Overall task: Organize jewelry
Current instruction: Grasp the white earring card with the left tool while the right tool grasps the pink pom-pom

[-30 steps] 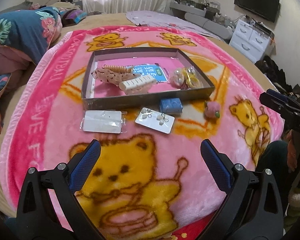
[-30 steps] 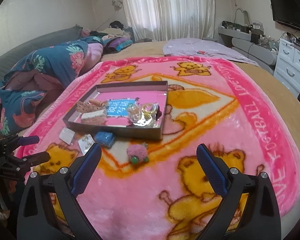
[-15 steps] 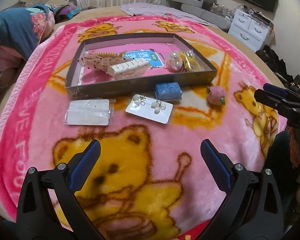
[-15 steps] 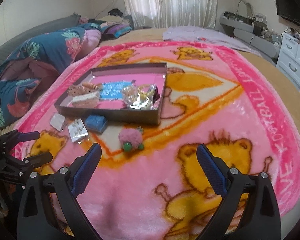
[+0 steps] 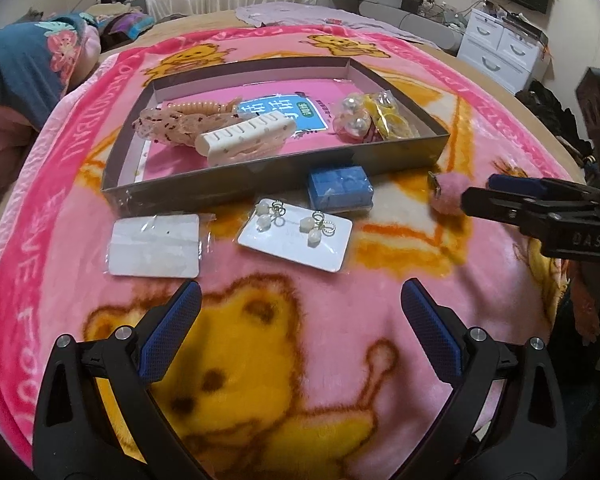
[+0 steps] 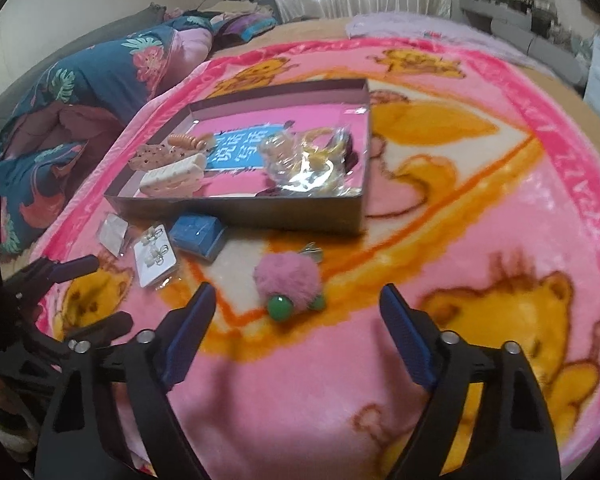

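Left gripper (image 5: 300, 312) hangs above the pink bear blanket (image 5: 300, 360), jaws spread wide, nothing between them. Just ahead of its fingertips lies a white card of earrings (image 5: 296, 236); ahead and to its left, a second white card in a plastic sleeve (image 5: 155, 246). Beyond the earring card a small blue box (image 5: 339, 190) sits against the near wall of a shallow grey tray (image 5: 268, 178).

Inside the tray: a white hair clip (image 5: 246, 140) and a speckled hair clip (image 5: 172, 128) toward the left, a clear packet of yellow bands and pearl pieces (image 5: 374, 118) toward the right, a blue booklet (image 5: 276, 114) under them.

Right gripper (image 6: 294, 312) points down at the blanket with jaws closing, not yet pressing on anything. A pink fluffy pompom charm (image 6: 288, 276) with green beads lies just ahead of its fingertips, roughly centred between them, untouched. From the left wrist view the right gripper's tips sit right beside the pompom, well to the right.
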The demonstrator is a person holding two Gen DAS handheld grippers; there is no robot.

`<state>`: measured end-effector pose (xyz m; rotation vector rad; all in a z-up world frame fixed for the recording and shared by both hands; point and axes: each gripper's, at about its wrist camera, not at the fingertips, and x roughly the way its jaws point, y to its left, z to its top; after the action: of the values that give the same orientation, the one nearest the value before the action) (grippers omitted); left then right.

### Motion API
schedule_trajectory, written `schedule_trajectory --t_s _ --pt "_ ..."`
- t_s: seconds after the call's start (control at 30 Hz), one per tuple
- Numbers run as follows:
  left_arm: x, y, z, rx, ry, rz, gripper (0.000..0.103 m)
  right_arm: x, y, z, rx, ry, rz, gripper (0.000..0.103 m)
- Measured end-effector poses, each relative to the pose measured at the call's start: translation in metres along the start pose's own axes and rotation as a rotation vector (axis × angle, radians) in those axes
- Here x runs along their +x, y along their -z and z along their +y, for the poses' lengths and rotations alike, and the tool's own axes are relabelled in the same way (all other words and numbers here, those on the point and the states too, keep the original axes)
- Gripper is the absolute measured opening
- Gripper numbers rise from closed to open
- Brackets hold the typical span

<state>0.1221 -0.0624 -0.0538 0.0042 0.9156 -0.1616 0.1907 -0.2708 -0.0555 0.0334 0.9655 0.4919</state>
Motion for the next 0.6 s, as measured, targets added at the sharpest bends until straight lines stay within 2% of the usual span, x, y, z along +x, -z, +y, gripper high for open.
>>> schedule_trajectory --t_s 0.1,0.13,0.17,0.23,0.53,0.6 --pt "0.004 -0.003 0.0 -0.002 0.012 -0.006 0.093 0.011 -0.004 -0.003 0.025 -0.025 0.031 0.063" --pt "0.006 -0.004 -0.001 0.002 0.011 -0.009 0.093 0.013 -0.004 -0.004 0.029 -0.025 0.04 0.056" --pt "0.007 -0.006 -0.001 0.006 0.01 -0.012 0.093 0.016 -0.004 -0.004 0.028 -0.024 0.053 0.043" --pt "0.01 -0.008 -0.002 0.008 0.006 -0.018 0.091 0.02 -0.003 -0.007 0.035 -0.017 0.067 0.032" --pt "0.036 -0.016 -0.001 0.016 -0.011 0.019 0.079 -0.004 -0.003 -0.023 0.106 -0.046 -0.027 0.03" --pt "0.038 -0.017 -0.002 0.019 -0.017 0.017 0.071 -0.009 -0.003 -0.025 0.11 -0.052 -0.04 0.029"
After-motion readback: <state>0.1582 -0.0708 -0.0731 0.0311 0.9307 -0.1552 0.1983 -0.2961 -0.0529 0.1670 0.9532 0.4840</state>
